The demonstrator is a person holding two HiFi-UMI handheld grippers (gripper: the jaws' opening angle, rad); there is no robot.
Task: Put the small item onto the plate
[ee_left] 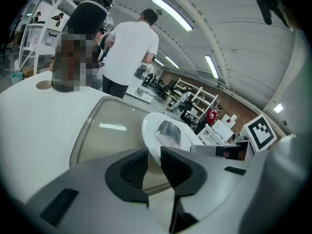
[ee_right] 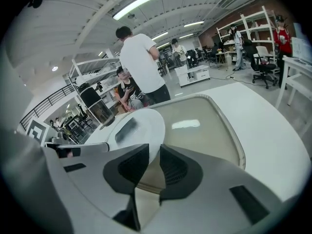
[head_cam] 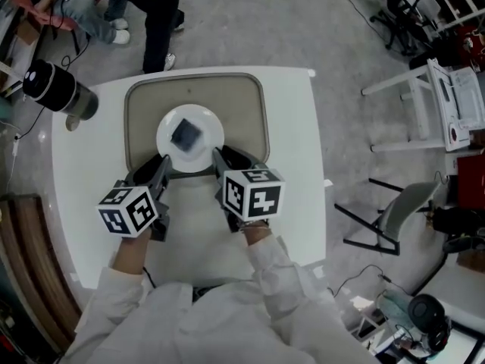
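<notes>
Left gripper (ee_left: 154, 152) and right gripper (ee_right: 154, 150): jaws narrowly parted, nothing between them, both poised over near rim of tray (head_cam: 140, 112). Beyond them the small item (head_cam: 186, 133), dark, maybe wrapped, lies on plate (head_cam: 165, 123) mid-tray. Placement looks finished; next move likely just backing clear without nudging the plate.

White plate (head_cam: 210, 121), beige tray (head_cam: 144, 116).

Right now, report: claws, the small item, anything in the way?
Left claw slightly open, empty. Right claw same. Small item lies on plate, plate on tray. Nothing between claws and plate.
</notes>
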